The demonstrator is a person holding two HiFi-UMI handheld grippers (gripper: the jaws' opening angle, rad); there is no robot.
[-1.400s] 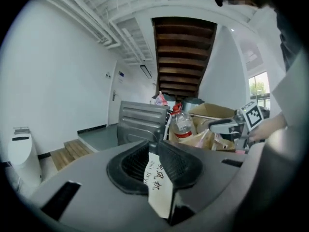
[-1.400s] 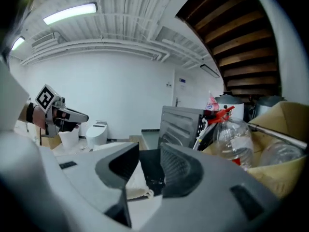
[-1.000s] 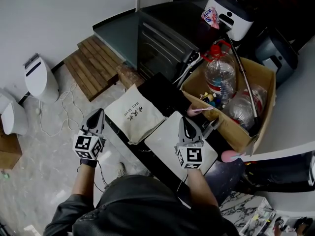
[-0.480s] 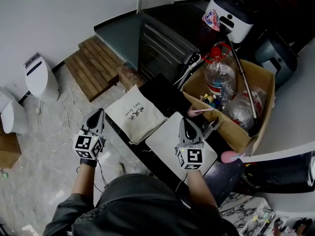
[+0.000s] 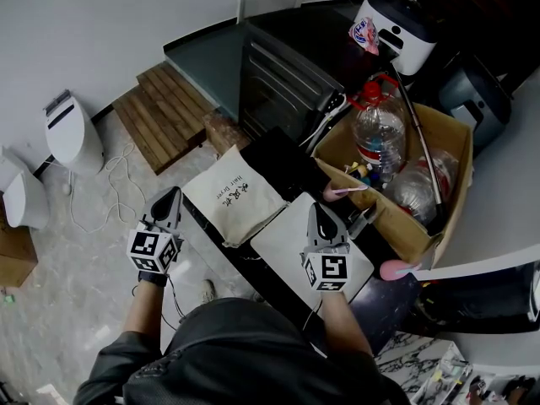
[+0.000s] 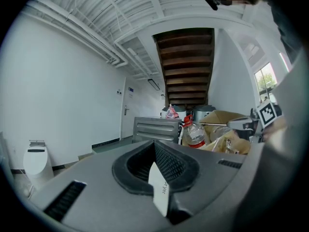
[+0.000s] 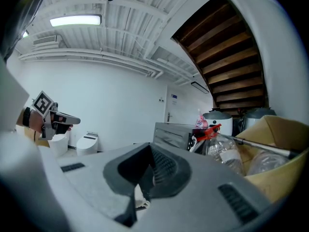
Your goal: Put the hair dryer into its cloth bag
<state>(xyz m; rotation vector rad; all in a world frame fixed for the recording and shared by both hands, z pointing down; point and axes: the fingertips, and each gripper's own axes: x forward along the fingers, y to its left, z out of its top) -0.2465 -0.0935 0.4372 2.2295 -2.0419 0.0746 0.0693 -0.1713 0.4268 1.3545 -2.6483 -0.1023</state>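
Observation:
A cream cloth bag [image 5: 232, 194] with dark print lies flat on the black table [image 5: 283, 160]. My left gripper [image 5: 169, 197] hovers just off the bag's left corner, jaws shut. A white sliver printed "Dryer" [image 6: 161, 193] shows in the slit under the left gripper [image 6: 155, 148]. My right gripper [image 5: 320, 211] is shut above a flat white cloth [image 5: 283, 241] beside the bag. In its own view the right gripper [image 7: 149, 154] has nothing clamped. A black-and-white handled device [image 5: 327, 110] leans behind the table; I cannot tell whether it is the hair dryer.
An open cardboard box [image 5: 456, 129] at the right holds a large water bottle [image 5: 377, 123] and clutter. Behind the table stand a grey metal cabinet [image 5: 278, 78] and a white appliance [image 5: 396, 19]. A wooden pallet [image 5: 164, 108], white toilets [image 5: 72, 133] and a loose cable [image 5: 118, 180] occupy the floor on the left.

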